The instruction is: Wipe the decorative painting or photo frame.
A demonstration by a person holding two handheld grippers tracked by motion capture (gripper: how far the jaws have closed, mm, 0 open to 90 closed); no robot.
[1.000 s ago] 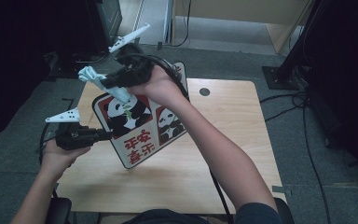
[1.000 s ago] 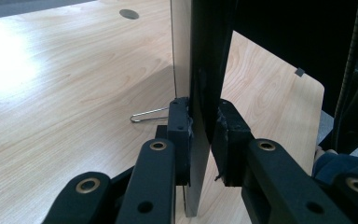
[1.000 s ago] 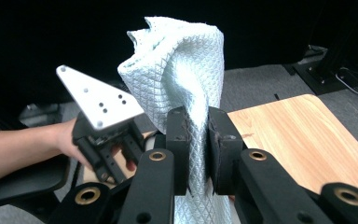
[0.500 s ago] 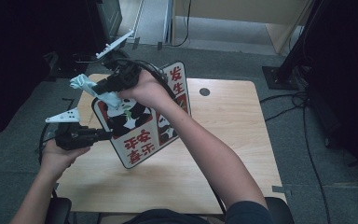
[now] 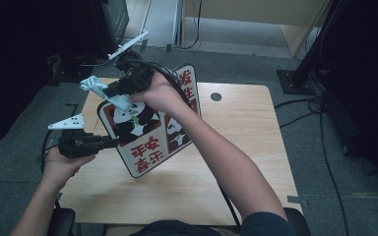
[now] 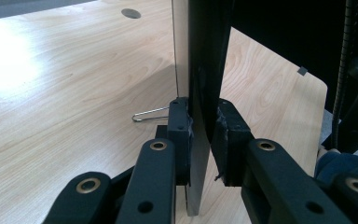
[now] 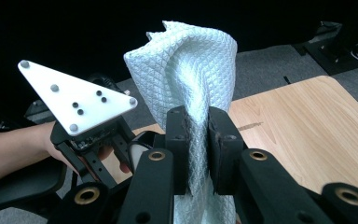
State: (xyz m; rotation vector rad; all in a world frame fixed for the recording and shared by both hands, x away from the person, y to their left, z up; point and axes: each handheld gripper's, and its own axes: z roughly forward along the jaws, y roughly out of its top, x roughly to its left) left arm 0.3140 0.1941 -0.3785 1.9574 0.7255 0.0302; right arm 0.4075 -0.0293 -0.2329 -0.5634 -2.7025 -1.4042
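Panda sign held on edge over the tabletop [image 5: 256, 162] while a cloth comes to its upper corner.

The panda sign [image 5: 150, 125] stands tilted on the wooden tabletop, its long axis running from the low near corner up and away toward the far right, printed face turned to the person. The left tongs [image 5: 110, 142] are clamped on its left edge, seen in the left gripper view as the board's thin edge [image 6: 200, 93] pinched between both pads. The right tongs [image 5: 110, 91] are closed on a pale green waffle cloth [image 7: 191, 65], which hangs just at the sign's upper left corner, above the left tongs; whether it touches the face I cannot tell. The right hand is the nearer to that face, so a wipe would probably run down along the panda picture.
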